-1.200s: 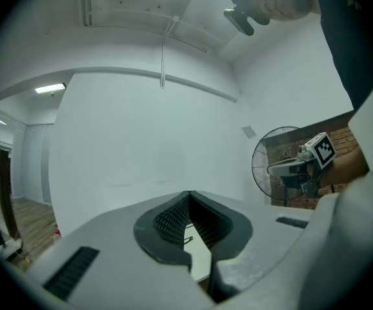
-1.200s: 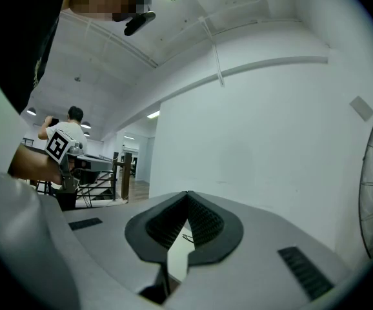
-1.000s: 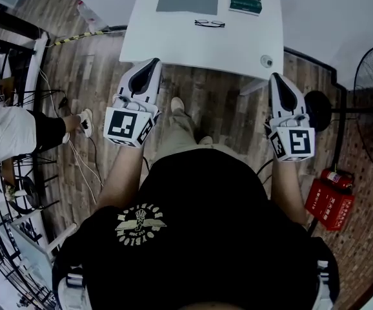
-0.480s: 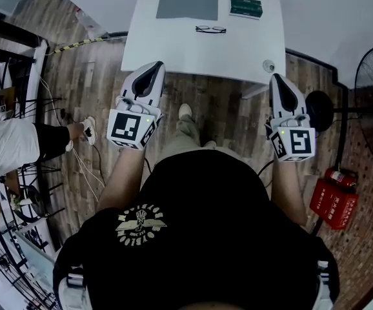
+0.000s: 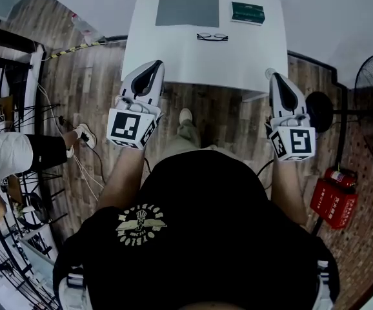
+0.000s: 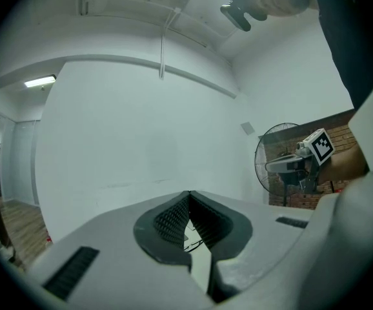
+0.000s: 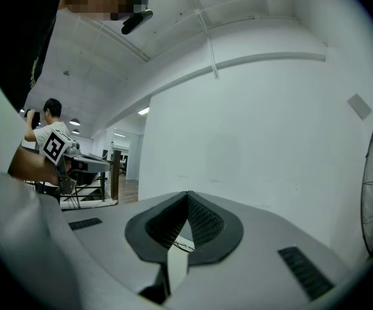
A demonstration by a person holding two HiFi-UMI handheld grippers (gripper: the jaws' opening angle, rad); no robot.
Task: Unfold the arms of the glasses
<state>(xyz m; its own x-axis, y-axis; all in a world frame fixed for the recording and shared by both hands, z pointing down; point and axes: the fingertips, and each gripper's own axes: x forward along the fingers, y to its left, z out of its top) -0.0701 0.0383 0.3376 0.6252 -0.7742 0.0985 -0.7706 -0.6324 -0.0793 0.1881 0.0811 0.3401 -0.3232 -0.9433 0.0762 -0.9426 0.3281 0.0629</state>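
Well ahead of both claws, the glasses point(image 5: 211, 37) lie on the white tabletop point(image 5: 193, 53), apparently folded, between the lines the two claws point along. The left claw point(image 5: 153, 66) and the right claw point(image 5: 278, 77) are both closed and hold nothing. Doing this well likely means opening both on approach, steadying the frame with one, then easing each arm outward gently with the other.

Glasses point(image 5: 211, 37) on white table point(image 5: 173, 50), near grey mat point(image 5: 186, 10), green box point(image 5: 247, 12).
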